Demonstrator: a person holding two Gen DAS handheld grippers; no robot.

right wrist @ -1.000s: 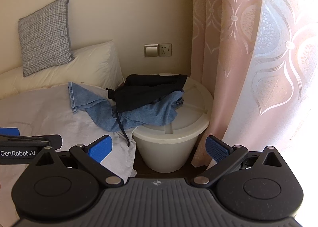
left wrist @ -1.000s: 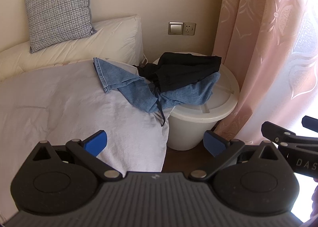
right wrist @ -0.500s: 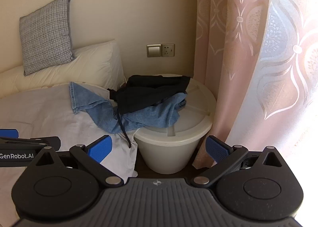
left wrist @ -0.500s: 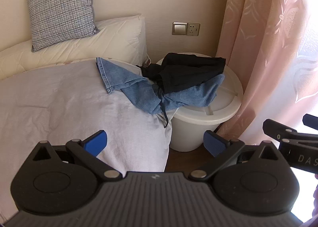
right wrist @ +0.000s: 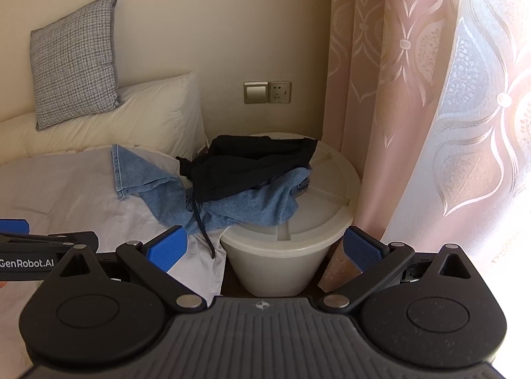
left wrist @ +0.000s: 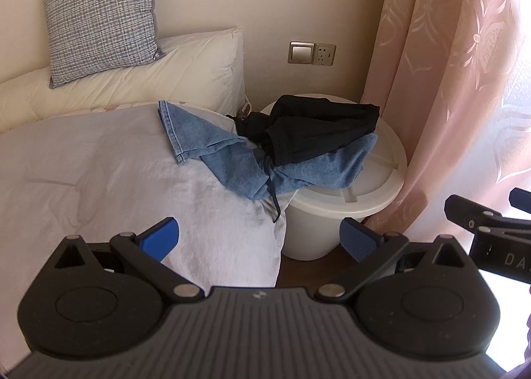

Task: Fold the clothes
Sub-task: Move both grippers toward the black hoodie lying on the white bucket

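The left gripper hangs with its blue pads spread wide, holding nothing, above the white bed cover. Ahead of it and a little right, the blue jeans drape from the bed onto the lidded white bucket, with a black garment, perhaps shorts, on top. The right gripper is likewise spread and empty, the pile well ahead.
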